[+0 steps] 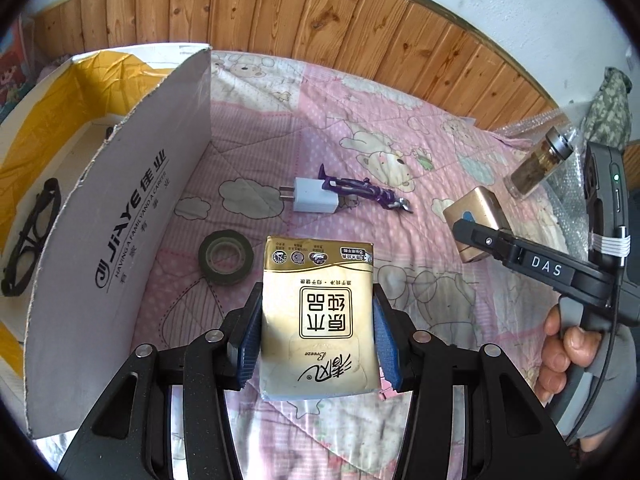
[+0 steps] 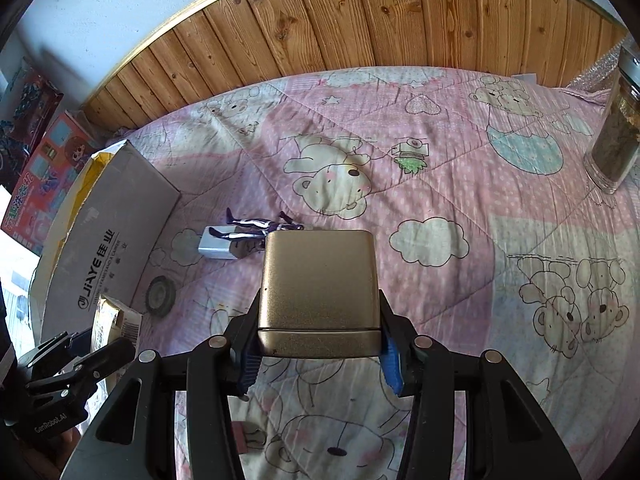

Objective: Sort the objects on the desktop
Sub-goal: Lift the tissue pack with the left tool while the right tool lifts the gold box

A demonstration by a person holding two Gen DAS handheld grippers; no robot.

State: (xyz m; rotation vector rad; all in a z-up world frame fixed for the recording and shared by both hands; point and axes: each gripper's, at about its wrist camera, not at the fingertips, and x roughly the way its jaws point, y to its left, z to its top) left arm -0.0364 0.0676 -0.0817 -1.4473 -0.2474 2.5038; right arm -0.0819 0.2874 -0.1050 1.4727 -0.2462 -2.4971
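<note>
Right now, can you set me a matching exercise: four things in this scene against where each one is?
Things:
1. tissue pack
2. gold box
3. glasses
4. tape roll

Places:
A. inside the cardboard box
B. lying on the quilt
C. between the left gripper's pads
D. between the right gripper's pads

Pairs: 1-C, 2-D, 3-A, 4-B

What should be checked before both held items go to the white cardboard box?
1. Left gripper clamped on the gold tissue pack: ok.
2. Right gripper clamped on the gold metal tin: ok.
3. White cardboard box open on top: ok.
4. Black glasses already lying in the box: ok.
5. Free room left inside the box: cannot tell.
6. Black tape roll, white charger plug, purple toy figure unsorted on the quilt: not ok.
</note>
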